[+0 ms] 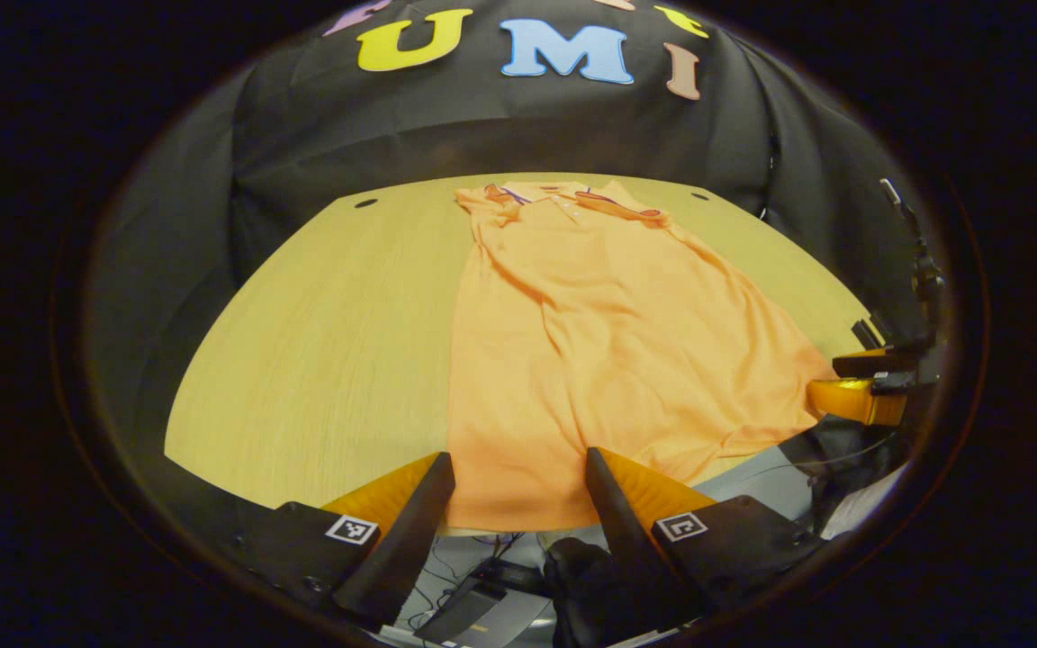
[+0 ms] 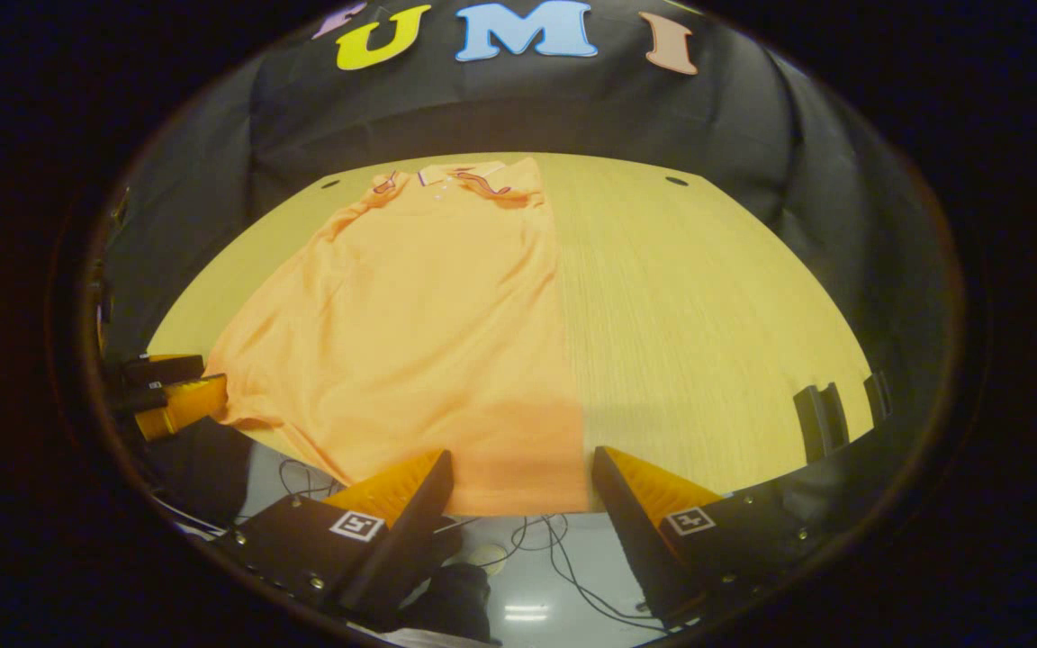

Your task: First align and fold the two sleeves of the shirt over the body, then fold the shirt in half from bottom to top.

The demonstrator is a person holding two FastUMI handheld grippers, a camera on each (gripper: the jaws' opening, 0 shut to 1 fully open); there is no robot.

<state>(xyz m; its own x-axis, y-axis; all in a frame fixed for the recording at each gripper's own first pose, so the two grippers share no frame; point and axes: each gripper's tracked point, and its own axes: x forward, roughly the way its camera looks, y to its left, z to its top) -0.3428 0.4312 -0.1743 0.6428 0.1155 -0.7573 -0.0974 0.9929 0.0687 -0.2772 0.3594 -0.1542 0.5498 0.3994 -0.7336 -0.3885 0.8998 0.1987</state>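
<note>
- Lying flat on the wooden table, the orange shirt has its collar at the far edge and its hem at the near edge, where the cloth reaches the table's rim.
- Both sleeves sit folded in over the body, so the shirt forms a long, narrow shape with slight wrinkles near the shoulders.
- The left gripper hovers at the near edge, its jaws spread wide on either side of the hem, with nothing between them pressed or pinched.
- The right gripper hangs at the same edge, jaws likewise wide apart, framing the shirt's hem corner and a strip of bare table.
- In the left gripper view, the other gripper appears at the far right by the shirt's lower corner.
- Cables trail on the floor below the table.
</note>
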